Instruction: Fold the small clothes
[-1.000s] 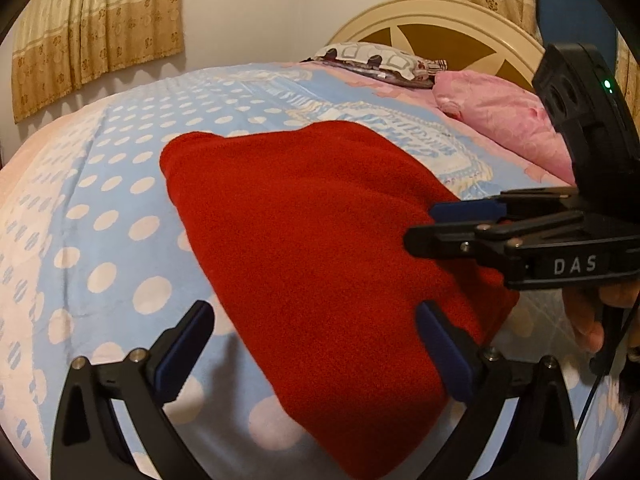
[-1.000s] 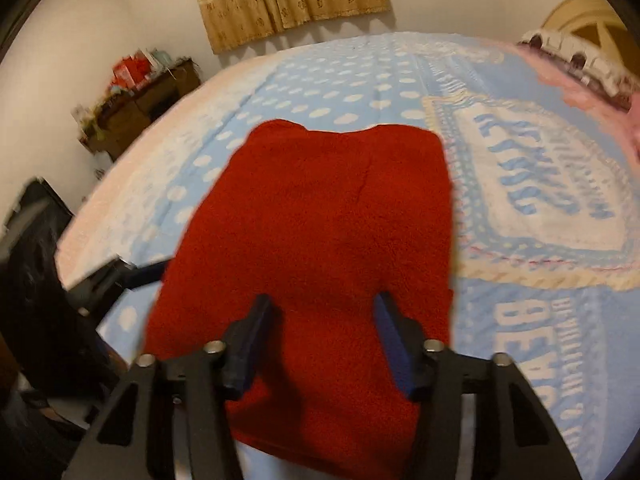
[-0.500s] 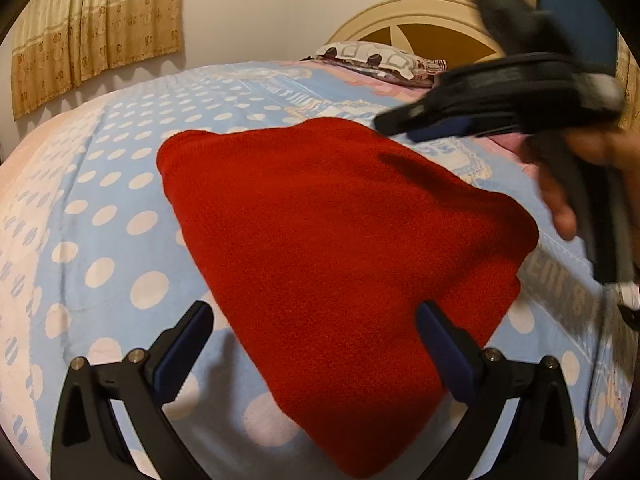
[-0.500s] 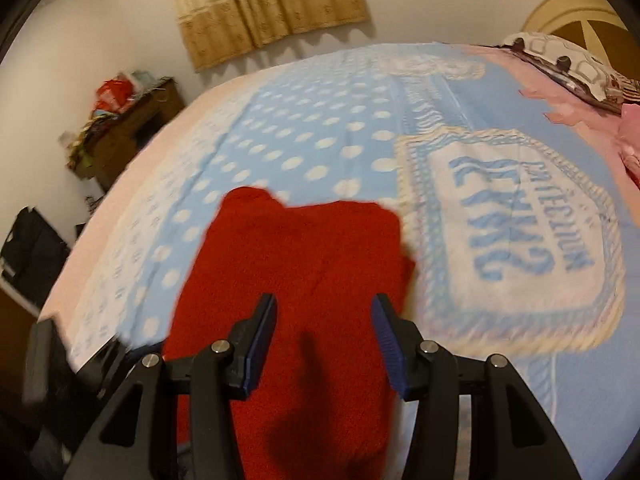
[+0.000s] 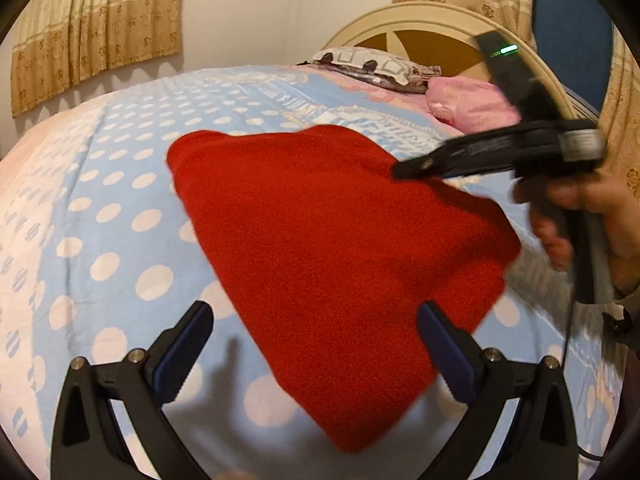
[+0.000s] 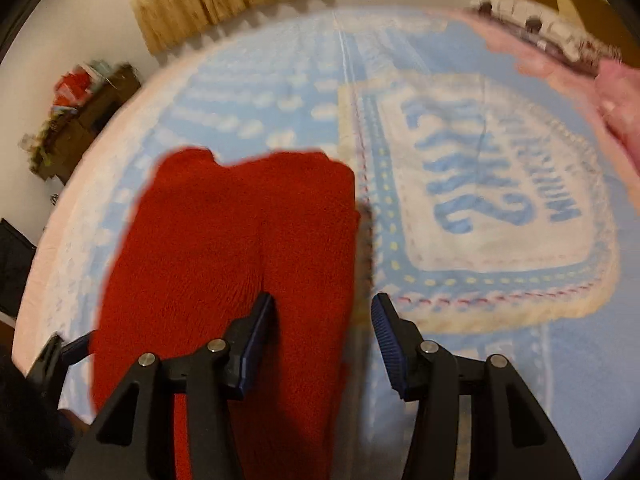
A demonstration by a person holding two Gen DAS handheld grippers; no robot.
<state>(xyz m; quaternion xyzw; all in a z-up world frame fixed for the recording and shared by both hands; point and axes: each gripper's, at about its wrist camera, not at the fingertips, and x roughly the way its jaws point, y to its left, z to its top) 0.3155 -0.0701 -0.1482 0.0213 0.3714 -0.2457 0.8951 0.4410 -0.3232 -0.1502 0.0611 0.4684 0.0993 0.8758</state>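
- the left tongs (image 5: pixel 312 354) are held wide open, empty, angled down over the red garment (image 5: pixel 340 248).
- the right tongs (image 6: pixel 320 340) are part open, empty, tilted down above the garment's right edge.
- the garment is spread on the bed (image 5: pixel 120 208).

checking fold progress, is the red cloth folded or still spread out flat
Folded: the red cloth lies as a compact doubled rectangle on the bedspread, a crease running down its middle; neither gripper holds it.

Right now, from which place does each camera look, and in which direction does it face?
Left wrist: sits on the left gripper, looking down along its open fingers at the red cloth on the bed; the right gripper and a hand show.
Right wrist: sits on the right gripper, looking down at the cloth's edge; the left gripper's tip shows.
Shared: the cloth, the bed, the pillows.
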